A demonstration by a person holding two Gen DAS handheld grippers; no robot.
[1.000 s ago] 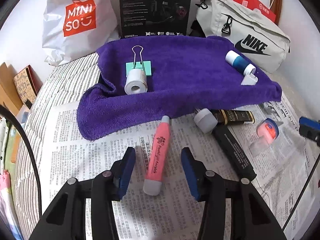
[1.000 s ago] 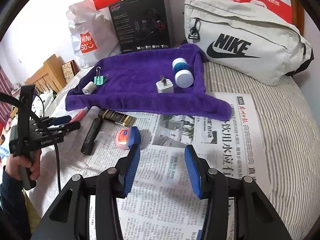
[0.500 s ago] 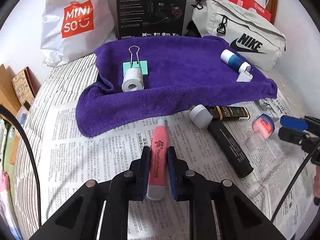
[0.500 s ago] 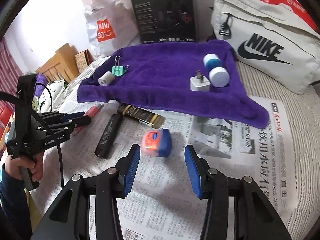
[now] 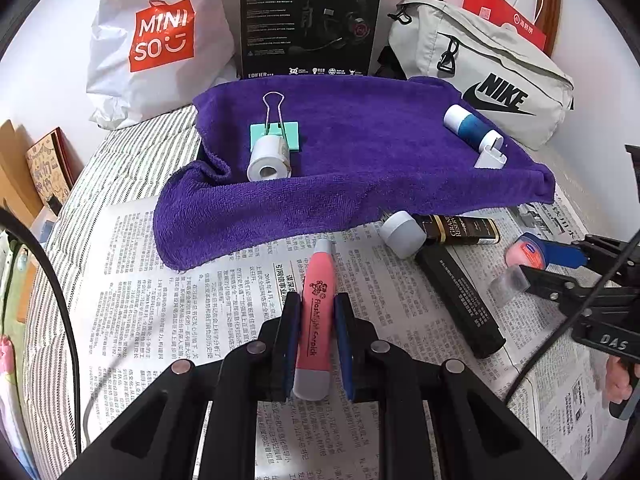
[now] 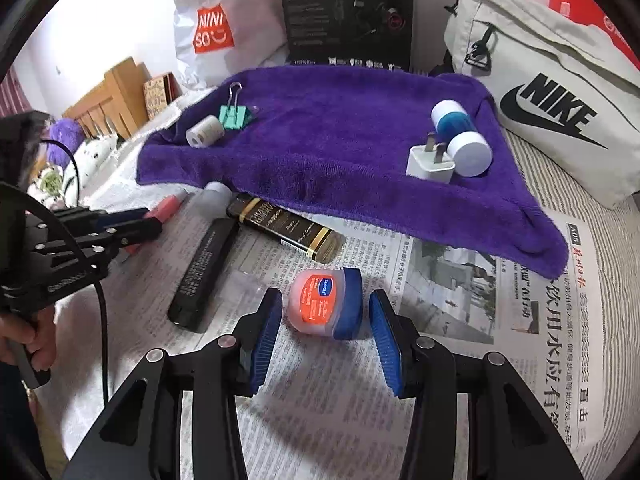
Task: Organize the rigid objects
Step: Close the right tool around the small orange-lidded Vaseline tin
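Observation:
My left gripper (image 5: 317,304) is shut on a pink pen-shaped tool (image 5: 318,276) that lies on the newspaper (image 5: 160,312), below the purple towel (image 5: 360,168). My right gripper (image 6: 326,300) is open, its blue pads on either side of a small orange jar with a blue lid (image 6: 324,306), apart from it. On the towel rest a white tape roll (image 5: 268,158), a green binder clip (image 5: 276,132), a blue-and-white bottle (image 6: 460,136) and a white charger plug (image 6: 430,162). A black tube (image 6: 204,272) and a dark gold-labelled bottle (image 6: 288,230) lie between the grippers.
Behind the towel stand a white Miniso bag (image 5: 156,44), a black headset box (image 5: 312,20) and a grey Nike bag (image 5: 492,80). Striped bedding (image 5: 120,160) surrounds the newspaper. Wooden furniture (image 6: 104,100) stands at the left. A hand (image 6: 24,336) holds the left gripper.
My left gripper has shut on the pink pen-shaped tool, which lay between open jaws a second ago. My right gripper moved left and down until the orange jar came between its pads.

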